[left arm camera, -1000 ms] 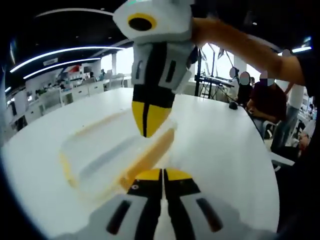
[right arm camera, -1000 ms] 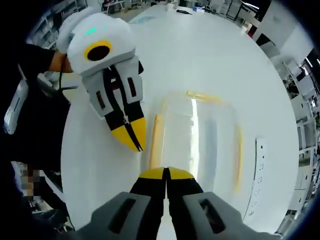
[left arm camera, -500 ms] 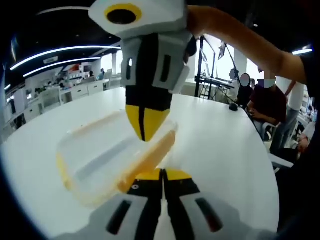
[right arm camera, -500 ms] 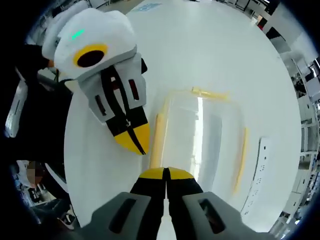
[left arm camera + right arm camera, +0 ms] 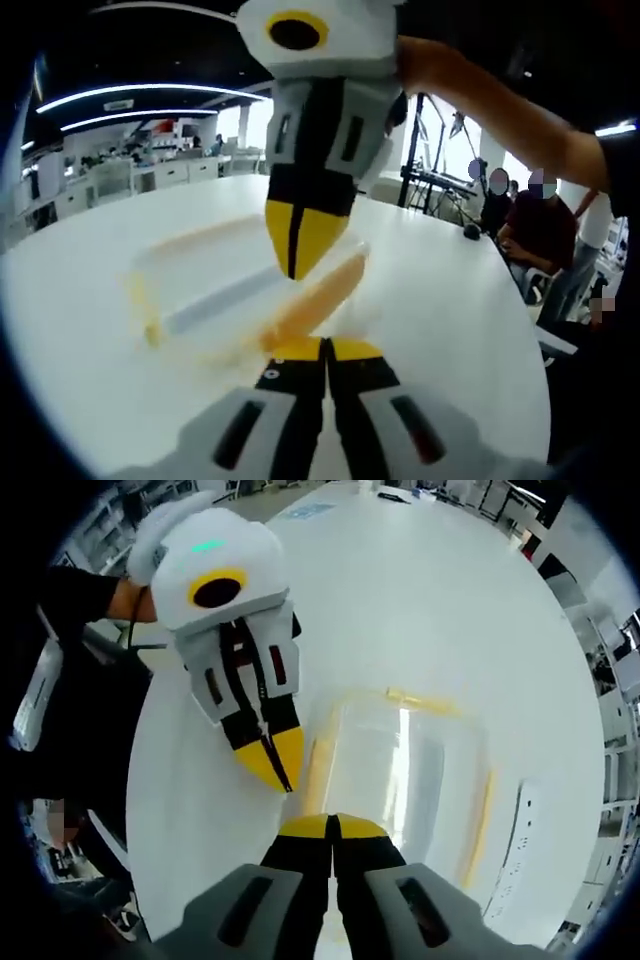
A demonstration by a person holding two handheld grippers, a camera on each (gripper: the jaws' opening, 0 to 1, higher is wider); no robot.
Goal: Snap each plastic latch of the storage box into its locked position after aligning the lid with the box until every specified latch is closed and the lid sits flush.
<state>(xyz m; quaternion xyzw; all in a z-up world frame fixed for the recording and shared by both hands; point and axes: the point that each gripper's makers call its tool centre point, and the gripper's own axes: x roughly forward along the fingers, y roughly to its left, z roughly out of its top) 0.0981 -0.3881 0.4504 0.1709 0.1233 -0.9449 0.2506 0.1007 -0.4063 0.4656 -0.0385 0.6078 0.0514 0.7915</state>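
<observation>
Clear plastic with yellow latches, the storage box (image 5: 400, 780) lies lid-on upon the white round worktop (image 5: 420, 610); in the right gripper view it sits just past the right gripper (image 5: 331, 825), from centre toward 3 o'clock, with one long yellow latch (image 5: 313, 765) along its 9 o'clock edge and another (image 5: 482, 810) along its 3 o'clock edge. The right gripper is clenched, its yellow tips together at the box's near rim; whether they touch it I cannot tell. The left gripper (image 5: 275, 770) comes in from 10 o'clock, also clenched, its tip at the 9 o'clock latch. In the left gripper view the box (image 5: 215, 295) lies toward 9 o'clock of centre; the left gripper (image 5: 325, 345) points at its near yellow latch (image 5: 315, 300), and the right gripper (image 5: 298, 265) hangs down from 12 o'clock onto the same latch. People (image 5: 530, 215) sit at 3 o'clock beyond the worktop (image 5: 440, 290).
</observation>
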